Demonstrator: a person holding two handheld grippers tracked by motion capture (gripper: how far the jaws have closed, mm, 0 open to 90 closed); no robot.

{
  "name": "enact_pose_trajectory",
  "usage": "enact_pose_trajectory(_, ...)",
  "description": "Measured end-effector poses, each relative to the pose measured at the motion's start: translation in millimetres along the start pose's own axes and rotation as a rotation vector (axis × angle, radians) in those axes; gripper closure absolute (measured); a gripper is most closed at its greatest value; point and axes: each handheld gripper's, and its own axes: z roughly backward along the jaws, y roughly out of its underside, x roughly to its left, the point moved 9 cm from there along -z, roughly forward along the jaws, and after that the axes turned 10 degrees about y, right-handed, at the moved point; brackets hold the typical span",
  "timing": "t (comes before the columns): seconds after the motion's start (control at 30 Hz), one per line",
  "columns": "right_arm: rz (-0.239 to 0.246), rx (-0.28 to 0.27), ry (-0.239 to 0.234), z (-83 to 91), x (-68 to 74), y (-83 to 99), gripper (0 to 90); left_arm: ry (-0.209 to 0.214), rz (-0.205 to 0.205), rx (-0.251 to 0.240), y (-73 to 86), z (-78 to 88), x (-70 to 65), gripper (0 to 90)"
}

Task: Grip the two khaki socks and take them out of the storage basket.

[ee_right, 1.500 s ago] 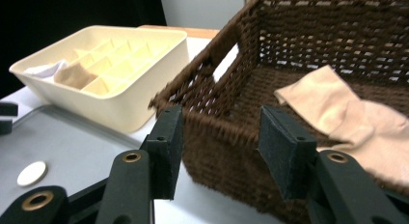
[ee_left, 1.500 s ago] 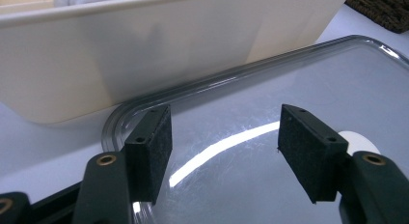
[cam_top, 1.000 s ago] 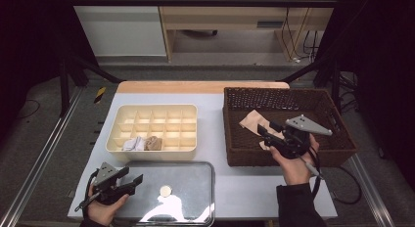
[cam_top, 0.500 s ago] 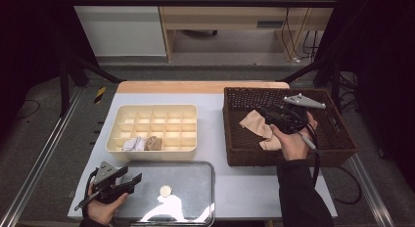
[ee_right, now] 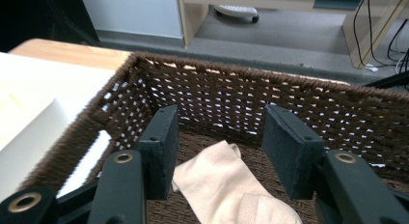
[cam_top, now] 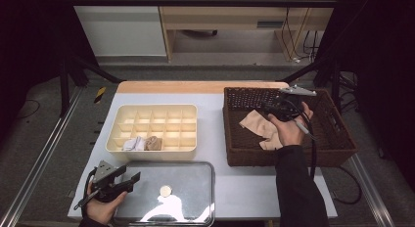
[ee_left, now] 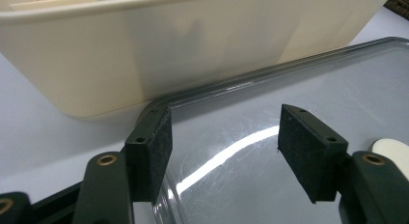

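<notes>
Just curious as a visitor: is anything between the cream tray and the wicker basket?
No. In the high view, bare table separates the cream tray from the wicker basket.

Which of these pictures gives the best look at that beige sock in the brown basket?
The right gripper view: the beige sock lies close below the open jaws, its knit plain. The high view shows the sock small, partly behind the hand. The left gripper view faces elsewhere.

A rough, dark brown woven wicker basket (cam_top: 337, 139) holds a soft, matt beige cloth sock (ee_right: 226, 180). The cream organiser box (cam_top: 152, 148) looks smooth plastic; the lid (cam_top: 191, 180) is glossy, clear and reflective.
</notes>
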Motion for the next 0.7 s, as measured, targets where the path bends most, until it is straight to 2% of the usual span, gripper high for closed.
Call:
enact_pose_trajectory(0.3,0.026,0.089,0.042,-28.5,-7.5,16.7,50.6,-0.004,0.005,0.0,0.1,0.0,1.3,36.9)
enact_pose_trajectory(0.7,0.023,0.171,0.062,-50.5,-15.1,41.1,53.8,-0.01,0.006,-0.001,0.2,0.1,2.0,37.2)
